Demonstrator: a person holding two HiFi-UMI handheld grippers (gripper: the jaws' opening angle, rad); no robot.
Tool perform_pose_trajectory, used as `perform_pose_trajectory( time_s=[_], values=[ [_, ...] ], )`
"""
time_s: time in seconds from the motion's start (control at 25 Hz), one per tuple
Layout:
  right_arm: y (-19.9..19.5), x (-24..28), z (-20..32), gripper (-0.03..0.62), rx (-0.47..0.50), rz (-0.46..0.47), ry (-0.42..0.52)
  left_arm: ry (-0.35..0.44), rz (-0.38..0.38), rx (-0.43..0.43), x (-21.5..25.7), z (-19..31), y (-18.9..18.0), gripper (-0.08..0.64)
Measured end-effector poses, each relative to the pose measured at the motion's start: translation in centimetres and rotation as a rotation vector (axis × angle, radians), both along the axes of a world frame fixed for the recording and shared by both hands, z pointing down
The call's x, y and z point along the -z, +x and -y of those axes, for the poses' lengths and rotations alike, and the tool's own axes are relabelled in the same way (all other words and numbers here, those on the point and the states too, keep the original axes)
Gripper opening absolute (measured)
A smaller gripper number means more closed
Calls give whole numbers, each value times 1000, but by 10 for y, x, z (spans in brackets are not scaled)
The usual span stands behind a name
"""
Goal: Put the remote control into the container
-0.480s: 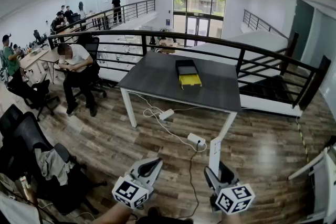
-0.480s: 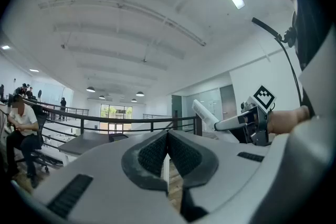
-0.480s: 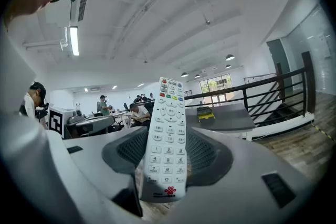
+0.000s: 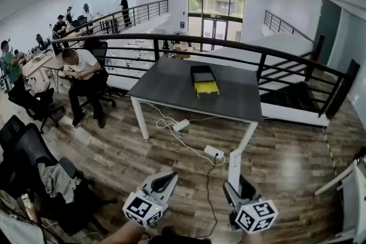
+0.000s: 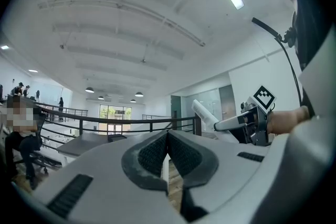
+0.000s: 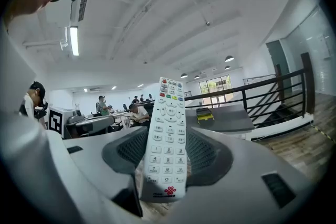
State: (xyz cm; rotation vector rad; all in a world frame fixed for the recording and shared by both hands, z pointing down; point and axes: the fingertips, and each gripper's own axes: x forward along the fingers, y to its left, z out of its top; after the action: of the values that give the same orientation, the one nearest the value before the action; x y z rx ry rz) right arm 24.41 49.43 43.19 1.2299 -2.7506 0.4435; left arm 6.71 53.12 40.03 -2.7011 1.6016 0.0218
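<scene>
The white remote control (image 6: 167, 134) stands upright between the jaws of my right gripper (image 6: 164, 150), buttons toward the camera, with the pads pressed on its sides. From the left gripper view the remote (image 5: 206, 115) sticks up out of the right gripper (image 5: 251, 122). My left gripper (image 5: 168, 140) is shut with nothing in it, its pads meeting. Both grippers are low in the head view, the left gripper (image 4: 167, 179) beside the right gripper (image 4: 238, 187), well short of the table. The yellow and black container (image 4: 205, 82) lies on the dark table (image 4: 171, 86), seen small as the container (image 6: 205, 114).
A black railing (image 4: 229, 47) runs behind the table. A seated person (image 4: 83, 68) and black office chairs (image 4: 31, 151) are at the left. White power strips (image 4: 213, 151) and cables lie on the wood floor under the table.
</scene>
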Motion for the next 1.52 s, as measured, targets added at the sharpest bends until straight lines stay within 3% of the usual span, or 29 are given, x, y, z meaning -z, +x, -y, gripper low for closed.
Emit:
perform_pose_trajectory(
  time_s=[0.48, 1.2, 1.52],
  values=[
    [-13, -4, 10, 230, -19, 34, -15, 6, 14, -4, -5, 8, -13, 5],
    [-110, -11, 28, 230, -38, 8, -10, 16, -17, -18, -18, 27, -117, 5],
    [-127, -6, 46, 230, -29, 14, 2, 29, -2, -26, -25, 45, -133, 5]
  ],
)
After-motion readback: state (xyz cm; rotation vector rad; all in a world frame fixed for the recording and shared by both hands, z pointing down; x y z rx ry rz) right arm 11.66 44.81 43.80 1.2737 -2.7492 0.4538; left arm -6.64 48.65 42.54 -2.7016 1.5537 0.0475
